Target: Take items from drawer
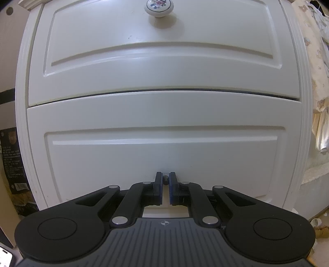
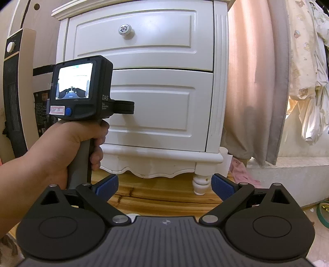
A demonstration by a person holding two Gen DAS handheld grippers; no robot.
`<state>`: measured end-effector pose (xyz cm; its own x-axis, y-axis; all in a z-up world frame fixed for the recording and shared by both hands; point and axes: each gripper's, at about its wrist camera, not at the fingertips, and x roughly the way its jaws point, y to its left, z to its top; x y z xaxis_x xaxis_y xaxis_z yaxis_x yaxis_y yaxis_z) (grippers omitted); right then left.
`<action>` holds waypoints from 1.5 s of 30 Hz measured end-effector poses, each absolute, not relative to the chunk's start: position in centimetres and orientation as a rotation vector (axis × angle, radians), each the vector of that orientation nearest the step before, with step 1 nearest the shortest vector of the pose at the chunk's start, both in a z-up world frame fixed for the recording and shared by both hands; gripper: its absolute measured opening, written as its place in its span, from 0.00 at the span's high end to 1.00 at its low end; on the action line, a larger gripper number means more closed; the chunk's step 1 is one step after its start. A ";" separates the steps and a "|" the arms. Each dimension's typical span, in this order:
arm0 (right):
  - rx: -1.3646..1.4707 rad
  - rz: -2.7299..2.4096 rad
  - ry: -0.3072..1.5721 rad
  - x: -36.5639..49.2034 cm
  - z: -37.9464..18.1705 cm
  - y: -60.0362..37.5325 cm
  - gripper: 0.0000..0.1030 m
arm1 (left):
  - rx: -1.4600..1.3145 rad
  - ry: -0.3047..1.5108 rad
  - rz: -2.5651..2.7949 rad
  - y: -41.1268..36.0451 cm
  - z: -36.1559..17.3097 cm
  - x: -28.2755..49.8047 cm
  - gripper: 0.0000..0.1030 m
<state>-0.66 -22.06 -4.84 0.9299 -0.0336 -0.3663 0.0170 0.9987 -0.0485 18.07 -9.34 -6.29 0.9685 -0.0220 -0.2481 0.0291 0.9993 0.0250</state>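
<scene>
A white nightstand has two drawers. In the left wrist view the lower drawer [image 1: 164, 143] fills the frame, with the upper drawer [image 1: 160, 61] and its floral knob [image 1: 158, 8] above. My left gripper [image 1: 165, 180] is shut on the lower drawer's small knob stem [image 1: 165, 177]. In the right wrist view the left gripper [image 2: 125, 106] reaches the lower drawer [image 2: 162, 106], held by a hand [image 2: 67, 143]. My right gripper [image 2: 164, 185] is open and empty, low over the wooden floor [image 2: 164, 195]. Both drawers look closed; their contents are hidden.
A black heater [image 2: 14, 92] stands left of the nightstand. A pink curtain [image 2: 253, 82] and hanging patterned cloth [image 2: 308, 71] are to the right. A pink cloth [image 2: 242, 168] lies on the floor by the nightstand leg [image 2: 200, 182]. A green tape roll [image 2: 323, 211] lies far right.
</scene>
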 end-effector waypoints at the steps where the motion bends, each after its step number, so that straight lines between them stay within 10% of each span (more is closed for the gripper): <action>1: -0.044 -0.026 0.377 -0.7 -4.8 -22.1 0.00 | 0.022 0.253 -0.026 -9.3 -6.2 17.9 0.96; 9: -0.042 -0.030 0.375 -0.5 -4.9 -22.1 0.00 | -0.005 0.268 0.001 -9.4 -5.0 17.5 0.84; 14: -0.039 -0.029 0.369 -0.5 -4.8 -22.2 0.00 | -0.015 0.262 0.011 -9.9 -5.2 15.6 0.15; 45: -0.073 0.021 0.244 4.1 0.2 -18.0 0.00 | 0.017 0.206 0.034 1.1 -0.2 4.0 0.00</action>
